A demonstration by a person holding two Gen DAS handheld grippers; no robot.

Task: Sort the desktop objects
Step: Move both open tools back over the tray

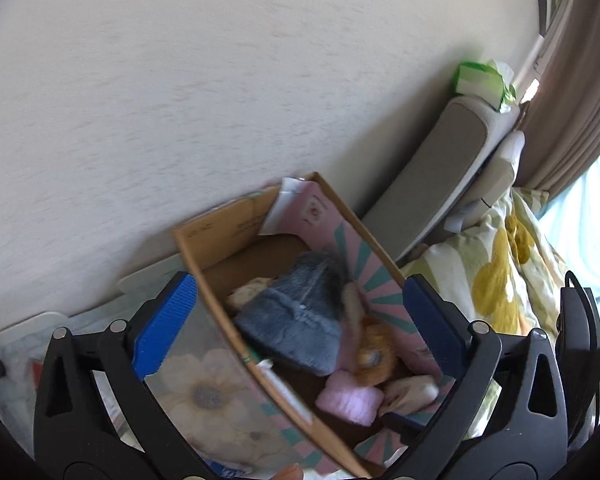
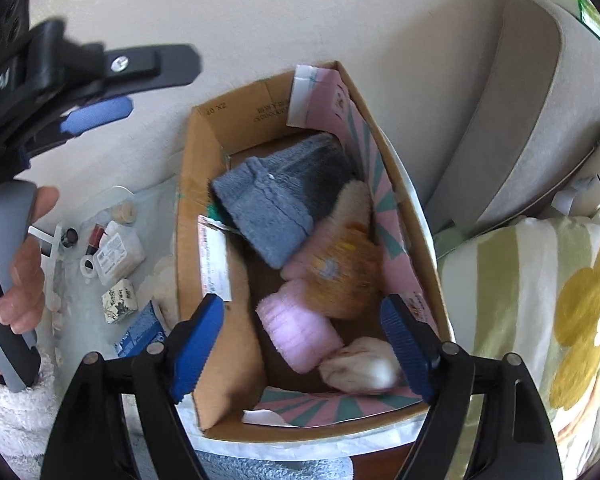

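Right wrist view is looking pretty much straight down into a cardboard box (image 2: pixel 204 216) sitting in the middle of the frame, and it's already got a decent pile in it: a fuzzy grey-blue knit thing (image 2: pixel 276 204) toward the upper middle, a blurry orange plush item (image 2: pixel 340 272) just below and right of it, a pink fuzzy roll (image 2: pixel 300 328) under that, and a cream-white soft piece (image 2: pixel 360 364) at the lower right. The right gripper (image 2: pixel 308 348) hangs over the near end of the box with its blue pads spread apart and nothing between them, no pad touching any of the soft stuff.

Left wrist view shows the same box from a slant. The left gripper (image 1: pixel 296 320) has its jaws about as wide as they go, also empty, with the grey-blue piece framed in the gap below.

So my read: both grippers are empty over the box, meaning a good chunk of the sorting is done and these soft items are in. What's left looks like the small clutter at the left of the right wrist view, beside the box: a clear plastic case (image 2: pixel 118 258), a little patterned packet (image 2: pixel 118 300), a blue packet (image 2: pixel 140 332), plus some tiny bits I can't really identify. Can't tell whether those belong in this box or somewhere else.
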